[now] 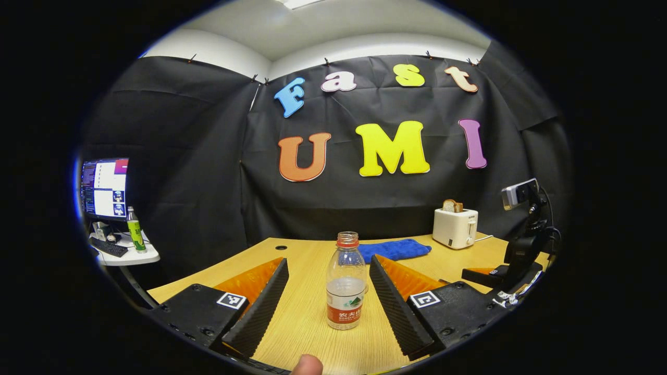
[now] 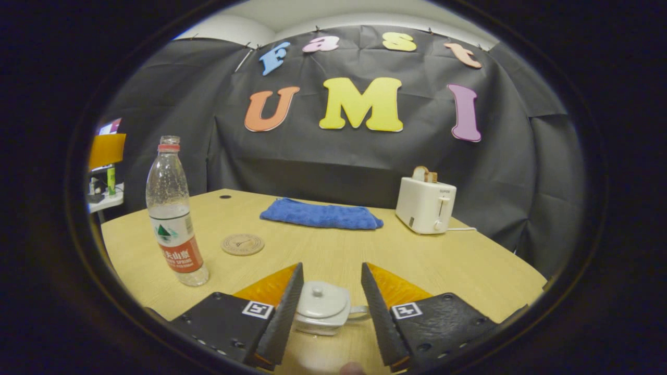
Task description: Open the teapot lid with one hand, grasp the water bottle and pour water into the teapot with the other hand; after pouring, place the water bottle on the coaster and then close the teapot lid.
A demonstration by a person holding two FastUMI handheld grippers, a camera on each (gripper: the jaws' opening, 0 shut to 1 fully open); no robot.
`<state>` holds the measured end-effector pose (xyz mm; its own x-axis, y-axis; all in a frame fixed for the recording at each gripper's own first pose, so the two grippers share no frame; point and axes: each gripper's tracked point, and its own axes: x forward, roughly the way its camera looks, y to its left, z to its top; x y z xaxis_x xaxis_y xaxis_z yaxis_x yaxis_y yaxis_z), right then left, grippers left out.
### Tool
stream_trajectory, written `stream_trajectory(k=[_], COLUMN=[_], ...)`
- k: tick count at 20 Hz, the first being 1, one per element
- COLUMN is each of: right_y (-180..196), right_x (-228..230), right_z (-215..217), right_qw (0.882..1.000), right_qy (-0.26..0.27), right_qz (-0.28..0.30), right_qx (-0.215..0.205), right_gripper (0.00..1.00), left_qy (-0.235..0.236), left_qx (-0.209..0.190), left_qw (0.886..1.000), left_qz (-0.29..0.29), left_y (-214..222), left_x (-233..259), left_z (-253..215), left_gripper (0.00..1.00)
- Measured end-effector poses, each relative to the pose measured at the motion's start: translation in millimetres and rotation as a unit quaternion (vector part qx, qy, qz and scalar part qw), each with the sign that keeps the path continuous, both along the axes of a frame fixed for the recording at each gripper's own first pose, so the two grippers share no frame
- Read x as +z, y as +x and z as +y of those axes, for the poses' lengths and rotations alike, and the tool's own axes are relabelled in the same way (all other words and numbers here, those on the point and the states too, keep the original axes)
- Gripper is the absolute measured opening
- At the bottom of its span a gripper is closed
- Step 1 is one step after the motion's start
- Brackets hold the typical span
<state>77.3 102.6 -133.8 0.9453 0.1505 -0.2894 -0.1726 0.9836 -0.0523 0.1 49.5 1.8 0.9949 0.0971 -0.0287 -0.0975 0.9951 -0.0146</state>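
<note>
A clear water bottle (image 1: 345, 284) with a red neck ring, no cap and a red-and-white label stands upright on the wooden table, about a third full. My left gripper (image 1: 329, 297) is open, its fingers on either side of the bottle without touching it. The same bottle (image 2: 173, 219) stands at the left in the right gripper view. A white teapot (image 2: 323, 308) with its lid on sits between the fingers of my right gripper (image 2: 329, 302), which is open and apart from it. A round cork coaster (image 2: 243, 244) lies flat beyond the teapot, right of the bottle.
A folded blue cloth (image 2: 321, 214) lies at the back of the table (image 2: 458, 265). A white toaster (image 2: 425, 204) with bread in it stands at the back right. A camera on a black stand (image 1: 523, 234) is at the right edge. A side desk with a monitor (image 1: 104, 188) is at left.
</note>
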Motion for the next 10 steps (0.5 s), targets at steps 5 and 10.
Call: stream_trajectory(k=[5, 10], right_y=[3.0, 3.6], right_x=[-0.6, -4.7], right_z=[5.8, 7.2], right_qw=[1.000, 1.000], right_qy=[-0.014, -0.019], right_qz=[0.007, 0.024], right_qx=[0.002, 0.008], right_gripper=[0.43, 0.07], left_qy=[-0.002, -0.009], left_qx=[0.006, 0.009], left_qw=[1.000, 1.000], left_qz=[0.004, 0.007], left_y=[1.4, 1.8], left_x=[-2.2, -3.1], left_z=[3.7, 4.8], left_gripper=[0.98, 0.98])
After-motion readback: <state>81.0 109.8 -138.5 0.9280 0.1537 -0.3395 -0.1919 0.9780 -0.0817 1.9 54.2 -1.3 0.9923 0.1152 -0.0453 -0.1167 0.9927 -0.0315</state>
